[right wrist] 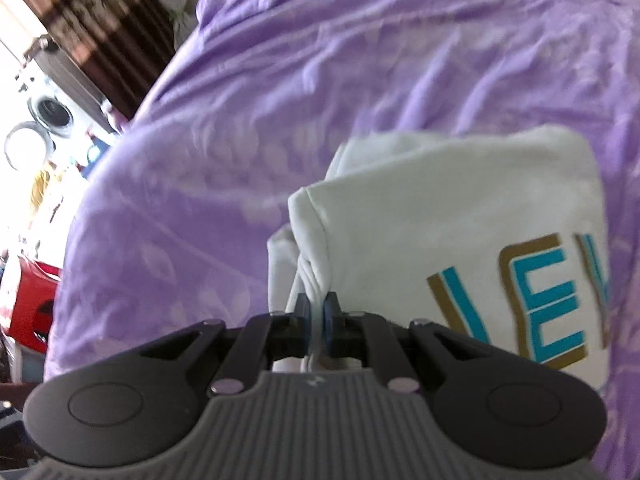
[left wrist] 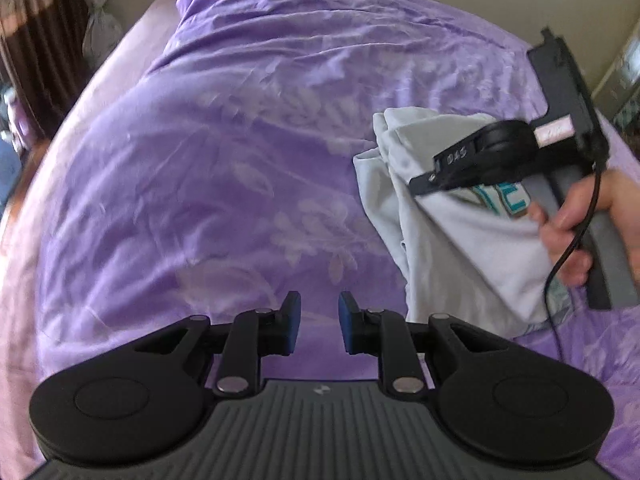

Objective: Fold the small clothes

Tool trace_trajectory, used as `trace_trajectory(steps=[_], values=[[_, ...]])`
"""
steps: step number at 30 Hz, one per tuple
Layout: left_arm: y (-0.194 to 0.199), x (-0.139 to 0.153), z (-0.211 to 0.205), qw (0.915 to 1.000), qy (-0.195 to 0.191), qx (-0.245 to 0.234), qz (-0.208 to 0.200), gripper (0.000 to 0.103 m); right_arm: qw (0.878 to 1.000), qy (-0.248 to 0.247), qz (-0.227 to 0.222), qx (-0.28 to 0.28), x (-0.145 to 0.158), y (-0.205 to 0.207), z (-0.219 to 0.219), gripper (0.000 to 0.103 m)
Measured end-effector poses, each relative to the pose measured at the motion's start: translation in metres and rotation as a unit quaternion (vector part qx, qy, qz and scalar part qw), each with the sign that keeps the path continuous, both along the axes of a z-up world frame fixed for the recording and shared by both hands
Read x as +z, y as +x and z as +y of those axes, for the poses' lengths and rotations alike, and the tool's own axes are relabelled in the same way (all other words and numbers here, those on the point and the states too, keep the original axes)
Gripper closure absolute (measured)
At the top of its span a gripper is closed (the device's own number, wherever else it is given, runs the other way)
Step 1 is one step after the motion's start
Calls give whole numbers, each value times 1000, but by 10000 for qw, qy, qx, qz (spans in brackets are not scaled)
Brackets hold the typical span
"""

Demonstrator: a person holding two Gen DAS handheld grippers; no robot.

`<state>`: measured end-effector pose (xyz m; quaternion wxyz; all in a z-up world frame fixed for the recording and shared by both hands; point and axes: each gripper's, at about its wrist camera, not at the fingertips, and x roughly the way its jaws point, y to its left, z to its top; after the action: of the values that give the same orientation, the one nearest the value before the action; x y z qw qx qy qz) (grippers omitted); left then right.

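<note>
The right tongs [right wrist: 319, 320] are clamped on a bunched edge of the white shirt [right wrist: 460, 220], which hangs over the purple bed [left wrist: 220, 160]. The left tongs [left wrist: 319, 322] are apart, holding nothing.

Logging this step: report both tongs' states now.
Left tongs: open, empty.
Right tongs: closed on the white T-shirt.

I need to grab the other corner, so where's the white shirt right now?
The white shirt hangs bunched from the shut right gripper over the purple bedspread, at the right of the left wrist view.
</note>
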<state>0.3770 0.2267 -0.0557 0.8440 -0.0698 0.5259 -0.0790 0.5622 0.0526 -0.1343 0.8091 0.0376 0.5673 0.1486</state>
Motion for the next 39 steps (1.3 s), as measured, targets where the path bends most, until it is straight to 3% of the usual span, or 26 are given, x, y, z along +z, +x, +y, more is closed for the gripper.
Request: trace_trajectory(steps=[5,7,8,12,13,15,18,21,26,29,31,33,35,39], values=[[-3,-2,-6,9996,-275,-44,-2,79,9982,257,407,354,-10,6,9,78],[-4,0,-10,9986,-532,-31,-63,79,9972,288,225,659,7,-1,9,79],[-5,1,-13,9969,-779,-10,-73,79,9966,302,110,753,16,-5,5,79],[-3,-4,-19,9817,-1880,294,-22,60,9949,503,-228,850,55,-21,-26,70],[-2,-6,-22,9799,-1964,339,23,58,9944,491,-314,878,63,-26,-37,70],[1,-10,-34,9796,-1962,413,108,56,9947,306,-489,851,74,-38,-63,70],[3,-19,-53,9842,-1714,392,197,42,9944,43,-623,850,75,-61,-104,70],[-1,-34,-62,9846,-1638,409,463,42,9942,-64,-684,823,63,-86,-140,70],[-14,-58,-65,9773,-1955,550,612,42,9950,15,-784,621,33,-125,-194,70],[-15,-65,-72,9764,-2045,558,421,46,9963,106,-739,427,16,-148,-219,69],[-13,-66,-79,9782,-1981,538,308,68,9962,86,-753,418,8,-164,-226,64],[-10,-63,-87,9820,-1827,444,178,79,9963,52,-711,490,-3,-176,-224,62],[-11,-50,-91,9833,-1766,443,35,83,9960,-32,-692,571,-16,-185,-217,61],[-27,7,-100,9827,-1704,13,-727,85,9930,-381,-873,700,-31,-190,-204,61]])
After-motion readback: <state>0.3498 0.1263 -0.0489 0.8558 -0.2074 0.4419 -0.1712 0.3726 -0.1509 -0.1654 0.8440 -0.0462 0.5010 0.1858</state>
